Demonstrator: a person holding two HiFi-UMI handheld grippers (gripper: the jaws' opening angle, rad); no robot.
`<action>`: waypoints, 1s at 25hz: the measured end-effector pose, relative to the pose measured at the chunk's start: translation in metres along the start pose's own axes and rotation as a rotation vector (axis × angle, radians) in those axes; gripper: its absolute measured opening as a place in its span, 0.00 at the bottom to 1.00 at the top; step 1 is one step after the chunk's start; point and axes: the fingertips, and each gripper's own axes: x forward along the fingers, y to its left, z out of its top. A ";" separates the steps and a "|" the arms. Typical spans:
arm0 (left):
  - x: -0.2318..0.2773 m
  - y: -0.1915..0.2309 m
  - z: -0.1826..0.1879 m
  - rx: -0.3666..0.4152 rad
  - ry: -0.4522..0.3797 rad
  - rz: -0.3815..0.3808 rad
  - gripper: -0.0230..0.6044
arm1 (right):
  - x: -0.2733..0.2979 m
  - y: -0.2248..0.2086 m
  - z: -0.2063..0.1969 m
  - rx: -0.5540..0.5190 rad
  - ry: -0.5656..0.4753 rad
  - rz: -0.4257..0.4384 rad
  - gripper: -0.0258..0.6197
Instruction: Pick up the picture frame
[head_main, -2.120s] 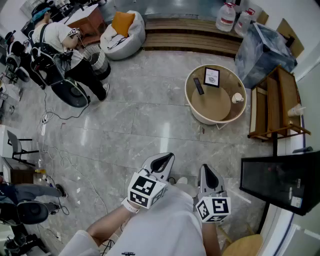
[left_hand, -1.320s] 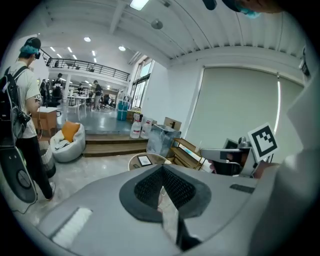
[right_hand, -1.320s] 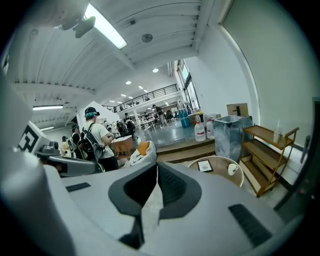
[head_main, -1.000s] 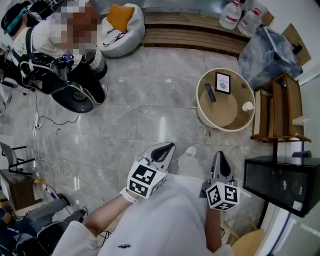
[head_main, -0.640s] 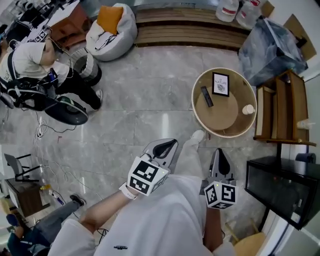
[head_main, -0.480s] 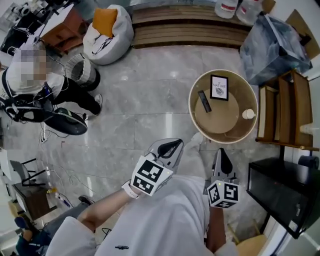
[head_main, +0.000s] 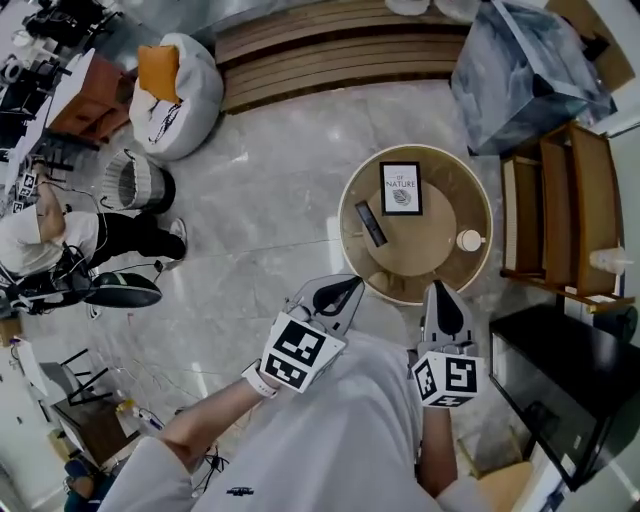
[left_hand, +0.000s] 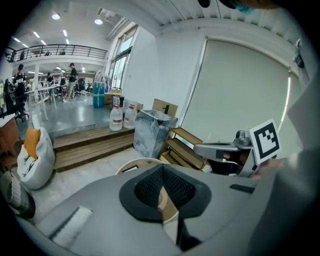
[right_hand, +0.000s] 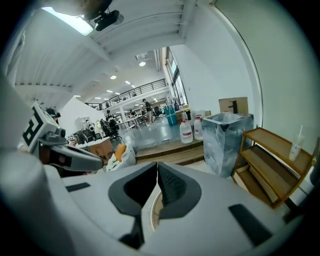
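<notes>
Picture frame (head_main: 401, 189) ahead, unreached
Midway beyond left tool (head_main: 347, 287) and right tool (head_main: 441, 289), both shut and empty; long axis pointing away.

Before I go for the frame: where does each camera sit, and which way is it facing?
Head view: on the person's head, facing steeply down at the round table with the picture frame; left forearm, left claw, right claw show.
Left gripper view: on the left claw, looking along its shut jaws toward table and bagged bin; right claw at right.
Right gripper view: on the right claw, along its shut jaws toward the bin; left claw at left.
Shared: both gripper views show the bin.
</notes>
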 end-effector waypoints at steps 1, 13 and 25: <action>0.007 0.002 0.005 0.001 0.003 -0.004 0.02 | 0.005 -0.007 0.004 0.005 -0.001 -0.007 0.05; 0.069 0.016 0.038 0.033 0.071 -0.084 0.02 | 0.039 -0.057 0.021 0.056 0.002 -0.105 0.05; 0.137 0.080 0.032 -0.016 0.120 -0.061 0.02 | 0.129 -0.076 -0.003 -0.006 0.084 -0.070 0.17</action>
